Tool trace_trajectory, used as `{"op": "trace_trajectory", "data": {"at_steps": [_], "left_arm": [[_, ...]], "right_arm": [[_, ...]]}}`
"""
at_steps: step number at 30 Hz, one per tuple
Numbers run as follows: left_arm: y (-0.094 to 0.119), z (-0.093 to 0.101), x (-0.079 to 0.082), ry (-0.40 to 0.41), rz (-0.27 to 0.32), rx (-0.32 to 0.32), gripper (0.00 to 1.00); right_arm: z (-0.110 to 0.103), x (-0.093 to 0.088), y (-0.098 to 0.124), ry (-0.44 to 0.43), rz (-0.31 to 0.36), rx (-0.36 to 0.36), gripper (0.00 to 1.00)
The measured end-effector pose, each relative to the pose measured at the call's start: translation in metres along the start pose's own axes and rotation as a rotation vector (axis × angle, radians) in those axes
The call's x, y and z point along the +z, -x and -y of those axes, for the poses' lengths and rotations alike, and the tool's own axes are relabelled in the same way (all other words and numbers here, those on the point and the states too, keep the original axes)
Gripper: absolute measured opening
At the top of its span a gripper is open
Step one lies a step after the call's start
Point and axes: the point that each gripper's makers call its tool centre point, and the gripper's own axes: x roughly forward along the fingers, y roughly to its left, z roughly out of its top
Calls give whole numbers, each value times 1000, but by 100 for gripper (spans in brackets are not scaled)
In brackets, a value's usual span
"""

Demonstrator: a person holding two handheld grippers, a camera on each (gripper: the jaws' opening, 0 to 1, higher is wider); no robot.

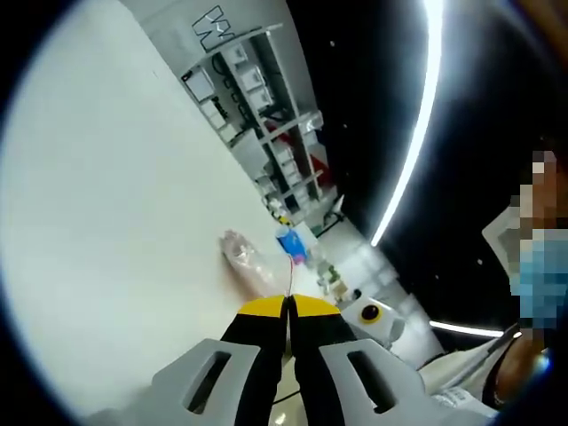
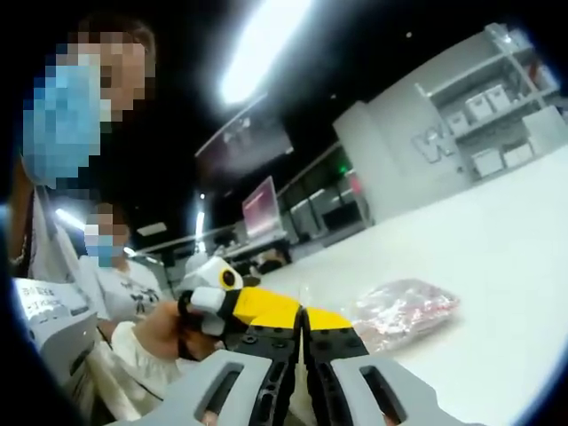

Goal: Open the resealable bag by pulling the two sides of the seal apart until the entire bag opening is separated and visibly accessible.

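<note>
A clear resealable bag (image 1: 246,255) with pinkish contents lies on the white table (image 1: 115,222). Its thin red seal line runs up to my left gripper (image 1: 288,304), whose yellow-tipped jaws are pressed together on the bag's near edge. In the right gripper view the bag (image 2: 406,311) stretches to the right of my right gripper (image 2: 303,312), also shut, with clear film at its tips. The left gripper (image 2: 257,306) comes in from the left, held by a hand (image 2: 160,333), and its tip meets the right one. The right gripper's body (image 1: 368,312) shows just right of the left jaws.
Grey shelving with white boxes (image 1: 257,98) stands beyond the far table edge, with small items (image 1: 293,241) near it. People (image 2: 71,115) stand close on the near side. The white tabletop (image 2: 497,257) spreads wide around the bag.
</note>
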Motion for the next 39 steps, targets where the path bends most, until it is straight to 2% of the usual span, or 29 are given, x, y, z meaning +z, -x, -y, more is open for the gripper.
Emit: {"op": "trace_trajectory", "data": {"at_steps": [11,18,25,29,30,31,34,39], "left_arm": [[-1,-1,-2,-27,-7,24,1],[-2,-2,-2,-39,-10,31,1],[-2,-3,-2,-63,-5,40,0],[-1,-3,0,-51,5,26,0],[-1,-2,1,-50,6,23,0],[-1,-2,0,-53,3,22,0],[-1,-2,0,-64,1,23,0],[-1,-1,0,-66,2,15,0]], "right_arm": [[6,1,2,8,17,-36,0],[7,1,2,61,24,-74,0],[10,1,2,75,31,-102,0],[5,1,0,80,30,-55,0],[3,-2,0,80,2,-42,0],[3,-3,0,74,-7,-45,0],[2,-4,1,126,-16,-52,0],[0,-4,1,122,-43,-36,0]]}}
